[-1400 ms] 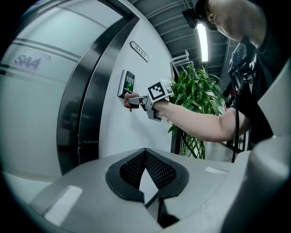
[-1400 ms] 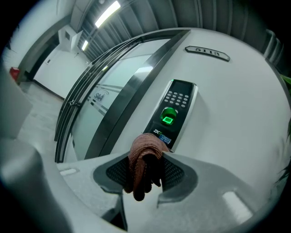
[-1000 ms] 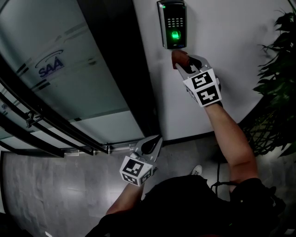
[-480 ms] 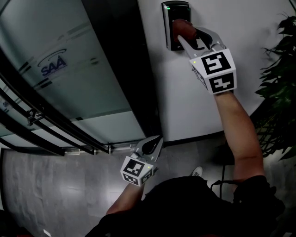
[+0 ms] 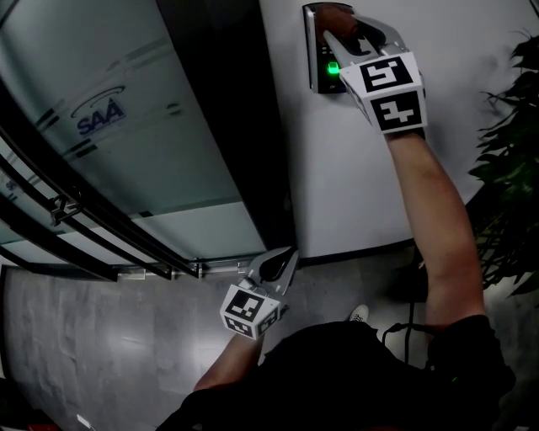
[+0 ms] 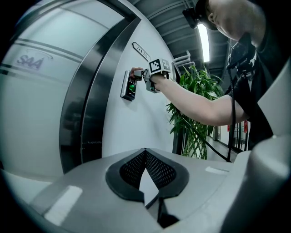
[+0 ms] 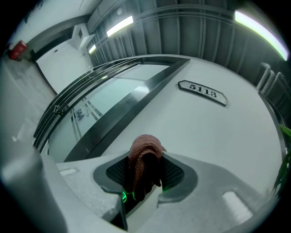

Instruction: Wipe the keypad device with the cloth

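The keypad device [image 5: 317,61] is a dark box on the white wall, with a green light [image 5: 333,67] glowing near its lower end. My right gripper [image 5: 340,23] is shut on a reddish-brown cloth [image 5: 334,12] and presses it against the top part of the device. In the right gripper view the cloth [image 7: 144,157] bulges out between the pads, with a green glow below it. From the left gripper view, the keypad device [image 6: 129,85] and the cloth [image 6: 135,70] show far off. My left gripper [image 5: 275,264] hangs low by the door frame, shut and holding nothing.
A frosted glass door [image 5: 101,126] with a blue logo and a dark frame [image 5: 221,118] stands left of the keypad. Metal rails [image 5: 76,231] run along its foot. A leafy plant [image 5: 509,168] stands at the right. A room number plate [image 7: 202,92] hangs above.
My right gripper has carried the cloth upward, from just below the keypad device, over its face, to its top. The green light shows again. The left gripper has stayed put.
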A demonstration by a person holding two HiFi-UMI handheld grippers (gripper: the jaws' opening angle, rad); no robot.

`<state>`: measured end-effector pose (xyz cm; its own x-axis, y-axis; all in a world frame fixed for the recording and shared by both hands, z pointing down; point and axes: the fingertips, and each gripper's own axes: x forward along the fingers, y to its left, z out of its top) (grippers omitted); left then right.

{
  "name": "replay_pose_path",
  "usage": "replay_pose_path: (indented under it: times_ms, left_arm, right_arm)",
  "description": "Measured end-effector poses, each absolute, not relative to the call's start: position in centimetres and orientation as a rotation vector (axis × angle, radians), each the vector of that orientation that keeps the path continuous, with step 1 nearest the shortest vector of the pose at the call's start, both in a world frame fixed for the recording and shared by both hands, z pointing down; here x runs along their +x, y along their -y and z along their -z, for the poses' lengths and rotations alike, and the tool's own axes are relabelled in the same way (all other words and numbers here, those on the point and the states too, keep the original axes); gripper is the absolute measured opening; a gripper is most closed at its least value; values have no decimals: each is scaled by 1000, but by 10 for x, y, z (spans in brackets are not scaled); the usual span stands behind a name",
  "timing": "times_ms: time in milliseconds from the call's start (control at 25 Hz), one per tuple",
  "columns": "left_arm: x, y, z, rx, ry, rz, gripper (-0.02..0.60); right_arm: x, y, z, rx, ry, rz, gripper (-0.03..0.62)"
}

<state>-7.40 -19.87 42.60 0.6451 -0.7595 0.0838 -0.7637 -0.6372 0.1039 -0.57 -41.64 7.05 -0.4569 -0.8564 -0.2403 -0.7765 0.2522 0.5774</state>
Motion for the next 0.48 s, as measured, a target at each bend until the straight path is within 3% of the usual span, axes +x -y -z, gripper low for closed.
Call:
replay_pose_path:
  times_ms: [480]
  left_arm:
    - [-74,201,-426,2737,1249,-46,15]
  right_arm:
    - [-7,420,-89,1550,2378,950,146]
